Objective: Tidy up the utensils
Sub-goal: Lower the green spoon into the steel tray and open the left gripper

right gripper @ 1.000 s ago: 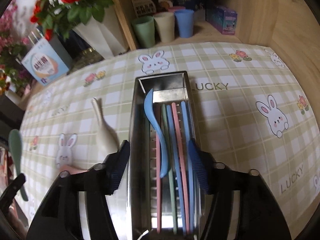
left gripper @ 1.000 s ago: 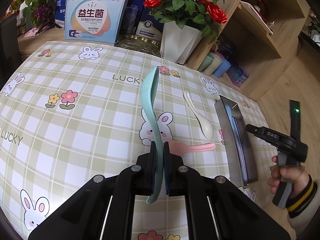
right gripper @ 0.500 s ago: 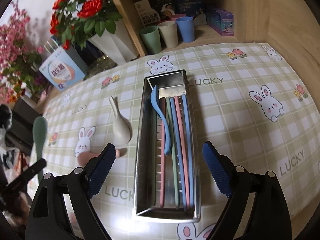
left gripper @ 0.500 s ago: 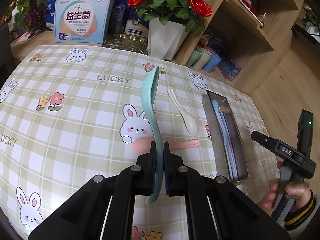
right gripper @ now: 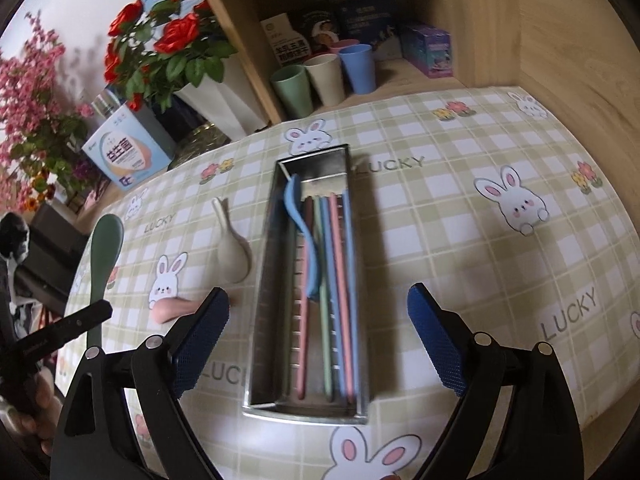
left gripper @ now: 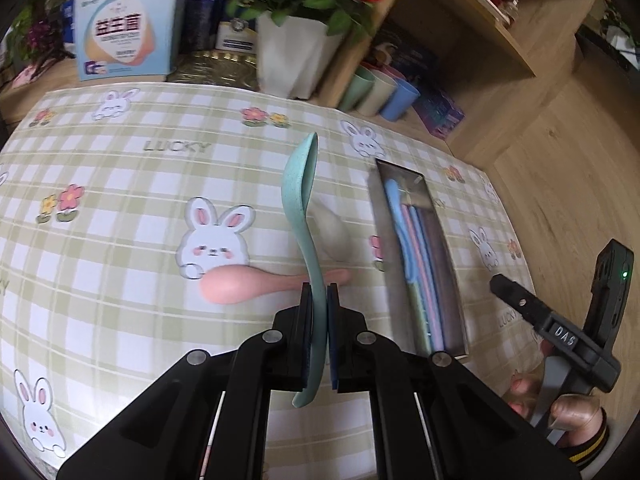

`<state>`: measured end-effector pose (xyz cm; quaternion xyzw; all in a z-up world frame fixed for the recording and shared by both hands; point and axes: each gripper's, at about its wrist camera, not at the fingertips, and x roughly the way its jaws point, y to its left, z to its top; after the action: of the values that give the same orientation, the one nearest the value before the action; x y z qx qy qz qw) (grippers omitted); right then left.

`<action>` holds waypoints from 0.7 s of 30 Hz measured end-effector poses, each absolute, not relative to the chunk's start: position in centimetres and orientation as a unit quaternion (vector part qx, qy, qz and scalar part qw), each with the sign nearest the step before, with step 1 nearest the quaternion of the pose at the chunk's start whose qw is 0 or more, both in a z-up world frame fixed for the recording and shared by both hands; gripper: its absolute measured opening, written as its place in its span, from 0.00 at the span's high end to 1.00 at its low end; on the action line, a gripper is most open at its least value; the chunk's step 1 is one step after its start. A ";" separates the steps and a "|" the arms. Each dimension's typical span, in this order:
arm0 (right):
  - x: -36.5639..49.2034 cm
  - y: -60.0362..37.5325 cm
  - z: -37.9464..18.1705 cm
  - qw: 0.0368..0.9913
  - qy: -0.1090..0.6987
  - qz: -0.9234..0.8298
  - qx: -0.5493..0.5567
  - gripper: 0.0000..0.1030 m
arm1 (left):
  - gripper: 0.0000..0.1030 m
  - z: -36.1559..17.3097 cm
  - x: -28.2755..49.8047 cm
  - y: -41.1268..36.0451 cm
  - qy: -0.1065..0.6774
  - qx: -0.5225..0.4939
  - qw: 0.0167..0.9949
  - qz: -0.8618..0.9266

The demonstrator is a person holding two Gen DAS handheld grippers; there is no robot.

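**Green spoon held clear of the tray, off the tray's left side**

The left gripper (left gripper: 319, 300) is clamped on the handle of a mint-green spoon (left gripper: 301, 196), whose bowl points away from the camera, above the checked tablecloth (left gripper: 120, 208). The metal tray (right gripper: 276, 280) lies to the right of that spoon, its long axis running away from the viewer, roughly parallel to the spoon. So the coming move looks like a sideways carry to the right, with little turning needed.

The right gripper (right gripper: 318, 320) hangs over the near end of the tray; its jaws have just been opening and stand wide, nothing between them.

Inside the tray lie a blue spoon (right gripper: 300, 224) and thin pastel chopsticks (right gripper: 336, 280). Just left of the tray rest a cream spoon (right gripper: 232, 252) and a pink spoon (left gripper: 256, 286). The spoons look matte and speckled; the tray is shiny with steep walls.
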<state>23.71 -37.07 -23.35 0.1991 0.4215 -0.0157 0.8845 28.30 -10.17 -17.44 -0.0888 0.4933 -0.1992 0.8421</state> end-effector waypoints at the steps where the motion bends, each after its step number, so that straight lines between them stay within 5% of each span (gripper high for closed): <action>1: 23.6 -37.4 -23.6 0.883 0.422 -0.017 0.203 0.15 | 0.94 -17.5 28.5 -11.0 0.497 -0.087 0.839 -0.204; 21: 21.2 -44.3 -26.9 0.867 0.412 -0.062 0.272 0.15 | 0.94 -22.7 30.8 -25.9 0.572 -0.035 0.774 -0.268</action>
<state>21.23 -44.29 -26.90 0.2719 0.4120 -0.0621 0.8675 30.77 -25.89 -22.72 -0.0351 0.5721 -0.2683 0.7742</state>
